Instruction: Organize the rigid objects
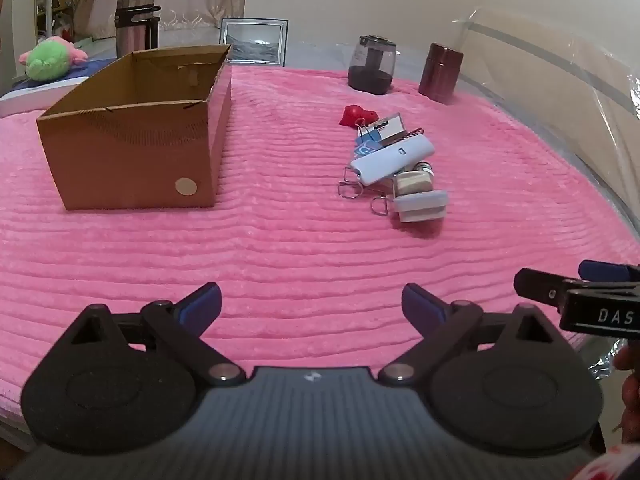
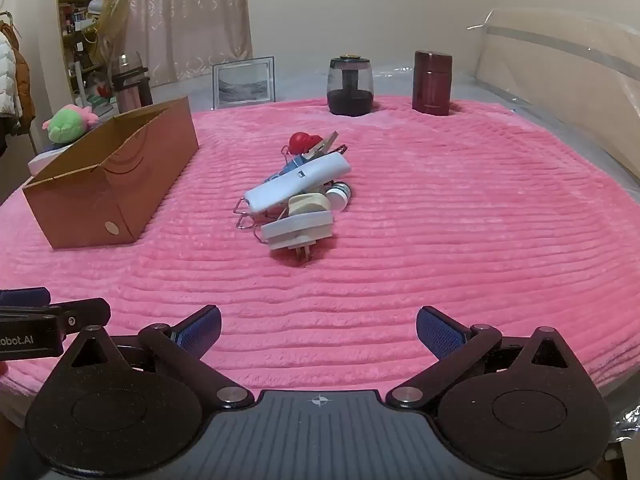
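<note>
A pile of small rigid objects lies mid-table on the pink blanket: a white remote-like bar (image 1: pixel 394 158) (image 2: pixel 298 187), a white plug adapter (image 1: pixel 420 205) (image 2: pixel 298 232), a red piece (image 1: pixel 356 115) (image 2: pixel 304 141), binder clips (image 1: pixel 352 189) (image 2: pixel 245 212) and a small bottle (image 2: pixel 339 195). An open, empty cardboard box (image 1: pixel 132 148) (image 2: pixel 108 184) stands to the left of the pile. My left gripper (image 1: pixel 311 306) is open and empty near the front edge. My right gripper (image 2: pixel 318 330) is open and empty, also near the front edge.
A dark glass jar (image 1: pixel 370 65) (image 2: pixel 350 86) and a maroon canister (image 1: pixel 440 73) (image 2: pixel 432 82) stand at the back of the blanket (image 1: pixel 280 248). A framed picture (image 2: pixel 244 82) leans behind. A thermos (image 1: pixel 136 20) and plush toy (image 1: pixel 50 58) sit far left.
</note>
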